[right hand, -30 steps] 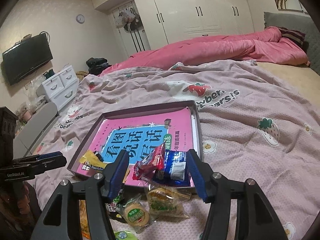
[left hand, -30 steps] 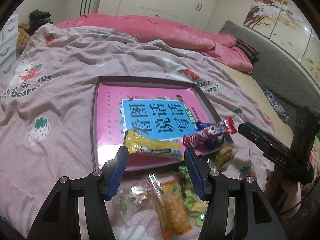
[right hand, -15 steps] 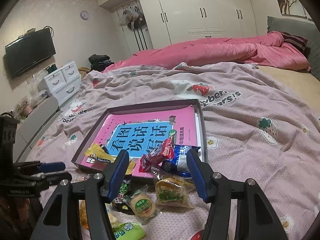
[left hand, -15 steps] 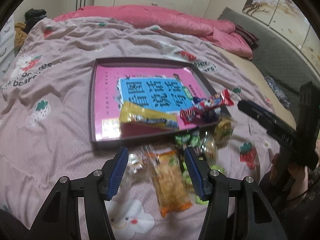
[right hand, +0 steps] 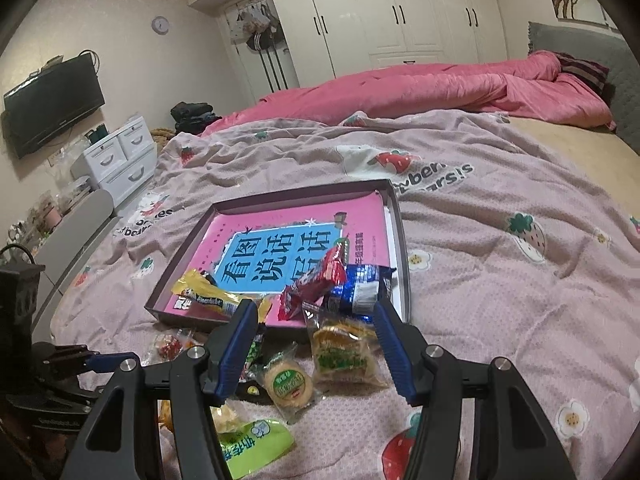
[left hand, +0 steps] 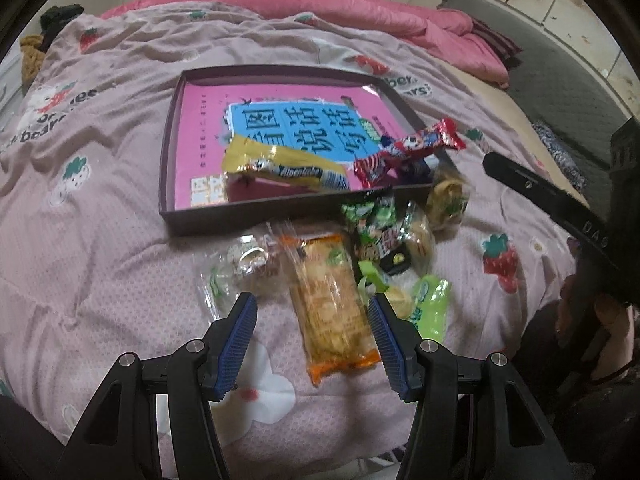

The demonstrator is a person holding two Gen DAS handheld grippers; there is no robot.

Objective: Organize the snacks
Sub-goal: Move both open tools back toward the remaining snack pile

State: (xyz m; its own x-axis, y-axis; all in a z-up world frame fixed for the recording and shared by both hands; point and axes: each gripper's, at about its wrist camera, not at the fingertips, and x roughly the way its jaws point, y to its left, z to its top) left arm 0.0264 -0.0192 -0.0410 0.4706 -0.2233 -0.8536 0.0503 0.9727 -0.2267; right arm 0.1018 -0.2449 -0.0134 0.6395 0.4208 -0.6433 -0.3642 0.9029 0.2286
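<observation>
A dark shallow tray (left hand: 167, 152) (right hand: 402, 240) sits on the bed and holds a pink book. A yellow candy bar (left hand: 280, 168) (right hand: 208, 298) and a red wrapper (left hand: 412, 148) (right hand: 320, 280) rest on the tray's near edge, with a blue packet (right hand: 360, 286) beside them. Loose snacks lie on the blanket in front of it. My left gripper (left hand: 312, 308) is open, pointing steeply down, and an orange-edged cracker packet (left hand: 328, 304) lies between its fingers untouched. My right gripper (right hand: 315, 312) is open above a clear biscuit packet (right hand: 340, 354) and a round green-label biscuit (right hand: 289, 384).
A clear sweet packet (left hand: 248, 260), green candies (left hand: 368, 216) and a lime packet (left hand: 430, 304) (right hand: 256, 446) crowd the pile. The right gripper's black finger (left hand: 540, 196) juts in from the right. A rolled pink quilt (right hand: 440, 88) lies at the bed's far side.
My left gripper has tipped down and come closer to the snack pile, so the orange-edged packet now lies between its fingers. The right gripper's view has hardly shifted.
</observation>
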